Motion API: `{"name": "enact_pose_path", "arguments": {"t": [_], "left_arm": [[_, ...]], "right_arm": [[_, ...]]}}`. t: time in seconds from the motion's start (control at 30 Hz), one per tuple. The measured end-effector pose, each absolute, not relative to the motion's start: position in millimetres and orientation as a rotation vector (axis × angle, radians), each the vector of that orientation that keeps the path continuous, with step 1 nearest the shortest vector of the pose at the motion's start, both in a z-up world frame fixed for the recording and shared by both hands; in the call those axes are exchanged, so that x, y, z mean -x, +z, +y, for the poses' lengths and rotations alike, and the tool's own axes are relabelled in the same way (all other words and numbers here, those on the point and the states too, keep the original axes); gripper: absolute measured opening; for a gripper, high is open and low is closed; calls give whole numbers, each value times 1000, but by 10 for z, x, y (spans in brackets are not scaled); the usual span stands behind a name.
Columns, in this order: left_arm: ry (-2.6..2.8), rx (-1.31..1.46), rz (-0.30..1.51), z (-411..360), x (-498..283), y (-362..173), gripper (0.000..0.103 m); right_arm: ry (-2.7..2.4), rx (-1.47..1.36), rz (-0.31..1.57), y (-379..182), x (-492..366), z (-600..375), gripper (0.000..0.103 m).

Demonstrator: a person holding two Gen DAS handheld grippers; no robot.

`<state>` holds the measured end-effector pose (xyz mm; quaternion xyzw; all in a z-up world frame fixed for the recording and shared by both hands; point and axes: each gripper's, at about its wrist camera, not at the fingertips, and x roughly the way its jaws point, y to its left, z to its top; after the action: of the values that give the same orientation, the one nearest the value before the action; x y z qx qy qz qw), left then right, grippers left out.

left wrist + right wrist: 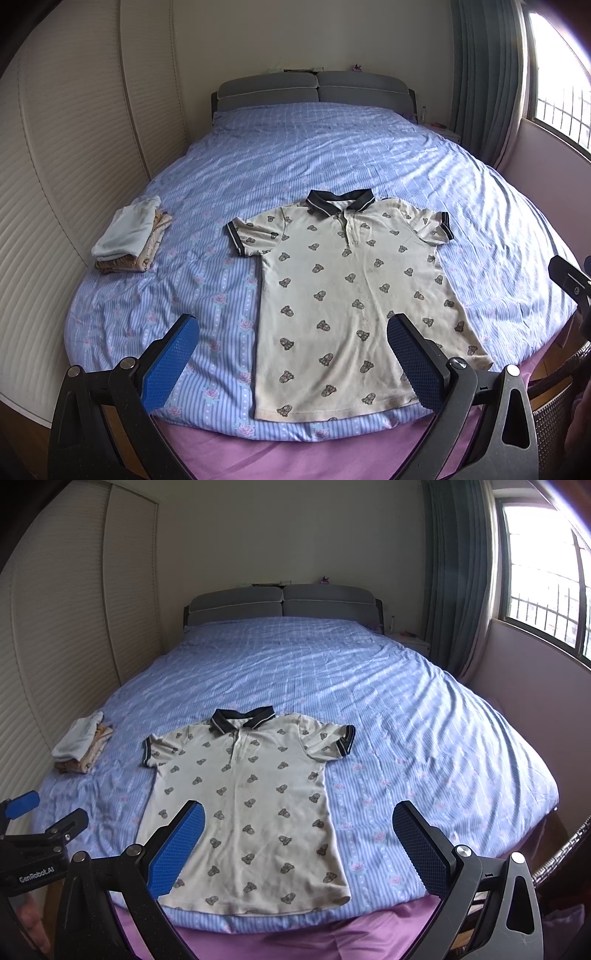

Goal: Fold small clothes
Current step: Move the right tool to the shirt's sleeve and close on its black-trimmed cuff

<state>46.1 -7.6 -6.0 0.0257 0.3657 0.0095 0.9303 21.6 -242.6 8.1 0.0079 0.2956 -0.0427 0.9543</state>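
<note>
Hovering with fingers spread and empty, the left gripper and right gripper face the polo shirt lying flat near the bed's foot edge (hem closest), where a careless pinch could snag the bedsheet too.

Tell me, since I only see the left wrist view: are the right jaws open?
Observer: Yes, the right gripper is wide open and holds nothing.
Operator: What does its camera frame between the jaws?
Observer: The shirt's window-side half and bare sheet beside it.
Operator: Does it see my gripper?
Observer: Yes, the left gripper shows at its left edge, jaws apart.
</note>
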Motion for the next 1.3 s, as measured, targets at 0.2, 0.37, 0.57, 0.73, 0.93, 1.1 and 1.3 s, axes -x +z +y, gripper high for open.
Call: {"name": "enact_pose_path", "arguments": {"t": [0.2, 0.37, 0.57, 0.73, 0.93, 1.1, 1.3], "left_arm": [[-1, -67, 688, -349, -903, -41, 103], [-18, -53, 654, -585, -1397, -127, 103], [-15, -65, 641, -879, -2097, -357, 103], [-1, -34, 647, -1032, -2691, -621, 103], [8, -21, 672, -1181, -3312, -980, 103], [11, -18, 692, -1268, -3650, -1194, 103], [13, -26, 703, -1307, -3829, -1349, 103]], "right_arm": [[-121, -36, 566, 144, -669, -2726, 103], [-128, -78, 541, 44, -1203, -2987, 102], [-128, -99, 562, -228, -1984, -3271, 80], [-118, -129, 621, -617, -2625, -3513, 55], [-114, -128, 708, -1168, -3290, -3742, 44], [-97, -153, 755, -1518, -3717, -3930, 39], [-52, -160, 792, -1775, -3995, -4013, 35]]}}
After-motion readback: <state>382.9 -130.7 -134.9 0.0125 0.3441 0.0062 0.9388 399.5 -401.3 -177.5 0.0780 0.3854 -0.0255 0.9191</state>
